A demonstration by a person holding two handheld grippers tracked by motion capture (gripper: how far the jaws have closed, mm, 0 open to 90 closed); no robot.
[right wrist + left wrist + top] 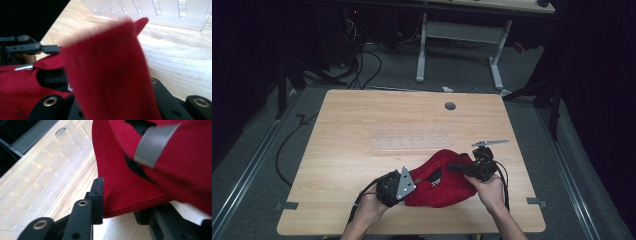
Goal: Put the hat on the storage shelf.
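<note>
The left gripper (120, 202) has its two black jaws closed on the lower edge of a red fabric cap (120, 180), the cloth running between them in the left gripper view; one jaw stands upright against the red edge, the other lies partly under it. The right gripper (110, 100) is clamped on another part of the same cap, a blurred fold of red cloth rising from between its jaws in the right gripper view. Across the cap runs a grey strap (155, 143) over a black opening (the adjusting band, by its look), and near it a patch of white lettering shows in the high view, too small and blurred to read. Seen from the high view, the cap (439, 187) lies on the near right part of the light wooden table (362, 115), held between the left gripper (412, 181) and the right gripper (451, 168), each in one of the person's hands, left hand (374, 202) and right hand (489, 192). Just beyond the cap a clear plastic slotted tray (409, 142) lies flat on the wood, and farther back a round grey cable hole (450, 106) sits in the tabletop
</note>
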